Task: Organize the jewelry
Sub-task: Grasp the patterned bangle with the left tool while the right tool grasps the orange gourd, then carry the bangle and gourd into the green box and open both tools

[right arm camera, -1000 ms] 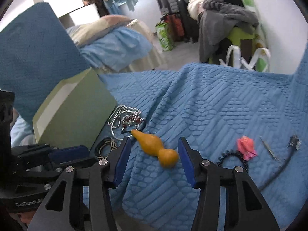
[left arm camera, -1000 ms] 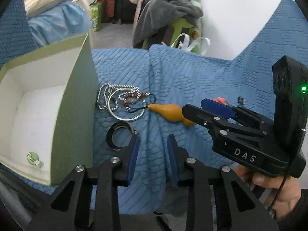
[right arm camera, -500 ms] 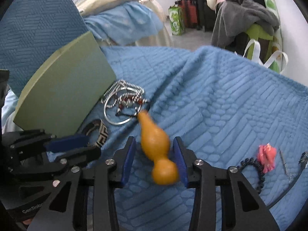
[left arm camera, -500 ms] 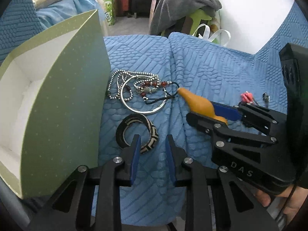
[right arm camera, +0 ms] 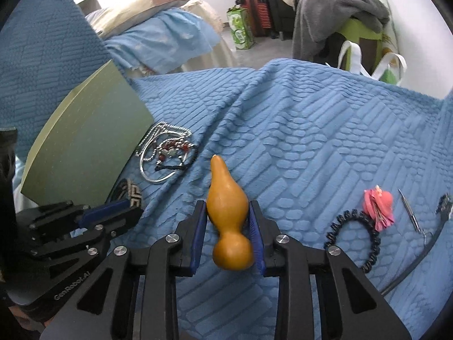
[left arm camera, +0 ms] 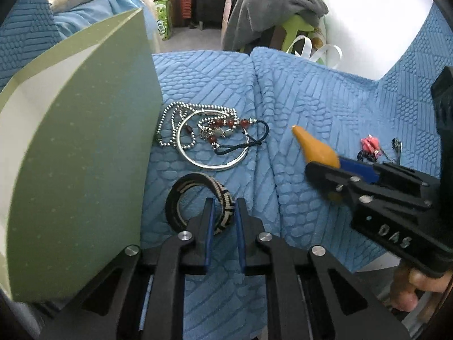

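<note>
My right tongs (right arm camera: 228, 221) pinch the gourd (right arm camera: 228, 212) at its waist: smooth, slippery. Left tongs (left arm camera: 223, 222) closing across the stiff woven bangle (left arm camera: 198, 202).

Both tongs (left arm camera: 223, 212) (right arm camera: 228, 221) lower, narrower.

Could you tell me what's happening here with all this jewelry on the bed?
A person holds a gripper in each hand over a blue quilted cover. The right gripper has just been closing on an orange gourd-shaped pendant, its pads against the sides. The left gripper has just been closing over the rim of a black-and-white patterned bangle. A silver bangle tangled with bead chains lies beside a green box. A pink flower hair tie lies apart.
</note>
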A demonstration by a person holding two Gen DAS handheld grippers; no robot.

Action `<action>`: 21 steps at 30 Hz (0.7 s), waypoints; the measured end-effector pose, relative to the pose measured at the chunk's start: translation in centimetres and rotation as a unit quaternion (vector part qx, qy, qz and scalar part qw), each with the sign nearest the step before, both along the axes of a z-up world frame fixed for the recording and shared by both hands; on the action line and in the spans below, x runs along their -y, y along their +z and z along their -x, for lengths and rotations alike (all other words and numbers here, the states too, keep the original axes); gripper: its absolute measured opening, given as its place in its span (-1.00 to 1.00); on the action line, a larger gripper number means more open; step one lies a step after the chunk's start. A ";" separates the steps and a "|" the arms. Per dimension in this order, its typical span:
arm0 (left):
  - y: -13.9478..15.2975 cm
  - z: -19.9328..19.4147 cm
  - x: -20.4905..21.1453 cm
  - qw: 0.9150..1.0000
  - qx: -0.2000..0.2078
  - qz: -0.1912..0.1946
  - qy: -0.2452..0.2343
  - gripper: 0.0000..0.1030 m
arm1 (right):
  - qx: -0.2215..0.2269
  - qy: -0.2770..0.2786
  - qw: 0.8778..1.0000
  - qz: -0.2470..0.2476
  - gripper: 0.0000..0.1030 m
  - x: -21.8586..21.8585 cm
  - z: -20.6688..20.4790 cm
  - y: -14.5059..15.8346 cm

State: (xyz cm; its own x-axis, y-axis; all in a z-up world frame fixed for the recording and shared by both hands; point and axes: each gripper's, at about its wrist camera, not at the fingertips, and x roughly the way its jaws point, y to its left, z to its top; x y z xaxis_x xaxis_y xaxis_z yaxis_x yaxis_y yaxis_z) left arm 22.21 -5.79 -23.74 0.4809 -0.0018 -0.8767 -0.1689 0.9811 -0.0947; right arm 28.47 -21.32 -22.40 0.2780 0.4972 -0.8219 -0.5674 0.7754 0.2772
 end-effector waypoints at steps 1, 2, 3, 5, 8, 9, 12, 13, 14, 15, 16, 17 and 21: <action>-0.2 -0.2 0.0 1.000 -0.004 0.001 -0.001 -0.72 | -0.001 -0.006 1.000 0.000 -0.47 0.2 0.0 0.0; -0.2 -0.3 0.0 1.000 0.000 -0.003 -0.002 -0.72 | -0.003 -0.010 1.000 0.000 -0.47 0.4 -0.1 0.0; -0.2 -0.3 0.1 1.000 0.000 -0.007 -0.004 -0.72 | -0.005 -0.013 1.000 -0.001 -0.47 0.5 -0.1 -0.1; -0.2 -0.3 0.4 1.000 0.002 -0.014 -0.008 -0.72 | -0.007 -0.018 1.000 0.001 -0.47 0.7 -0.1 -0.1; -0.2 -0.5 0.2 1.000 0.004 -0.010 -0.007 -0.78 | -0.009 -0.024 1.000 0.007 -0.47 0.6 0.1 -0.1; -0.2 -0.4 0.1 1.000 0.005 -0.009 -0.008 -0.83 | -0.010 -0.028 1.000 0.009 -0.47 0.7 0.1 -0.1; -0.1 -0.3 -0.1 1.000 0.006 0.000 -0.007 -0.87 | -0.012 -0.041 0.999 0.017 -0.47 1.0 0.2 -0.1; 0.0 -0.3 -0.2 1.000 0.007 0.004 -0.007 -0.88 | -0.013 -0.047 0.999 0.020 -0.47 1.1 0.3 -0.2; 0.1 -0.3 -0.2 1.000 0.007 0.009 -0.007 -0.88 | -0.013 -0.052 0.998 0.022 -0.47 1.2 0.4 -0.2; 0.3 -0.2 -0.3 1.000 0.010 0.013 -0.007 -0.88 | -0.013 -0.058 0.998 0.025 -0.47 1.3 0.5 -0.2; 0.6 -0.1 -0.4 1.000 0.014 0.018 -0.008 -0.88 | -0.014 -0.065 0.997 0.028 -0.48 1.4 0.6 -0.2; 0.8 0.0 -0.4 1.000 0.016 0.024 -0.009 -0.88 | -0.014 -0.071 0.997 0.031 -0.48 1.5 0.7 -0.1; 1.7 0.5 -0.7 0.998 0.025 0.053 -0.013 -0.88 | -0.009 -0.094 0.994 0.053 -0.48 1.7 1.6 0.3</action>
